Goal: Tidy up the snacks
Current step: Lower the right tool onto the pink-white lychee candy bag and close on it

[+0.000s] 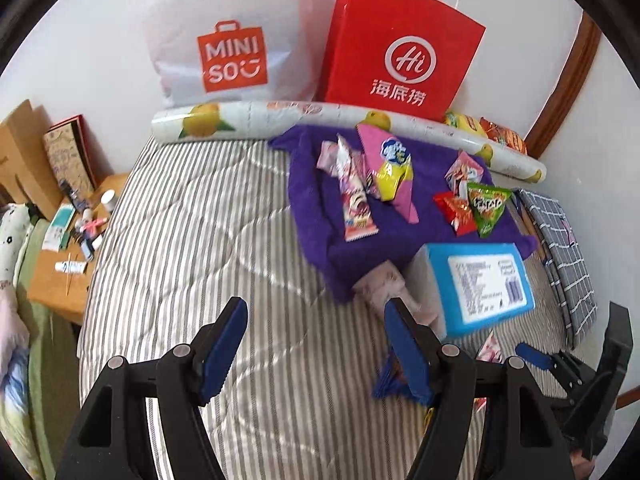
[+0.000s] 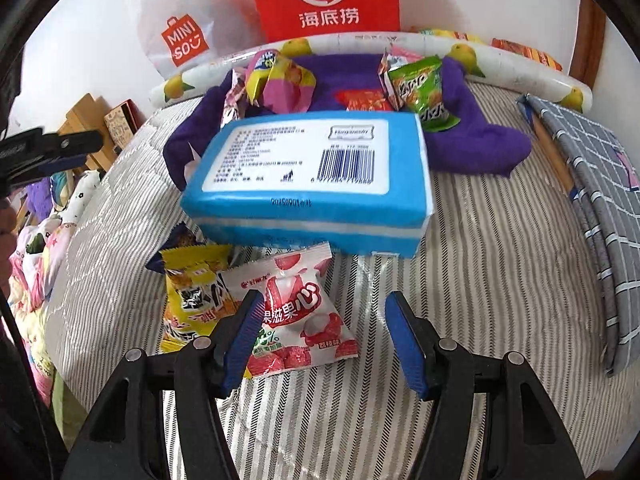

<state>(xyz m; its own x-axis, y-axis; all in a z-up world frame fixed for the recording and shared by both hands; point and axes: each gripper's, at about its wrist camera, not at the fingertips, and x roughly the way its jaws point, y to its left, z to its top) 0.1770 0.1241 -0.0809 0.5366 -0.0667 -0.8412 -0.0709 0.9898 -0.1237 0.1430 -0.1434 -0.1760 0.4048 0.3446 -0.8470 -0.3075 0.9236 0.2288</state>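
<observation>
Both tongs gape apart: right tongs (image 2: 324, 344) straddle the lychee snack packet (image 2: 298, 316), left tongs (image 1: 316, 344) over striped bedding (image 1: 192, 240).

This is a bedroom in a home. A bed with a grey striped quilt (image 1: 192, 248) fills the view. At 9 o'clock a small wooden bedside table (image 1: 60, 280) carries tubes and little bottles. At 12 o'clock two shopping bags, one white (image 1: 224, 40) and one red (image 1: 400, 48), lean on the white wall.
</observation>
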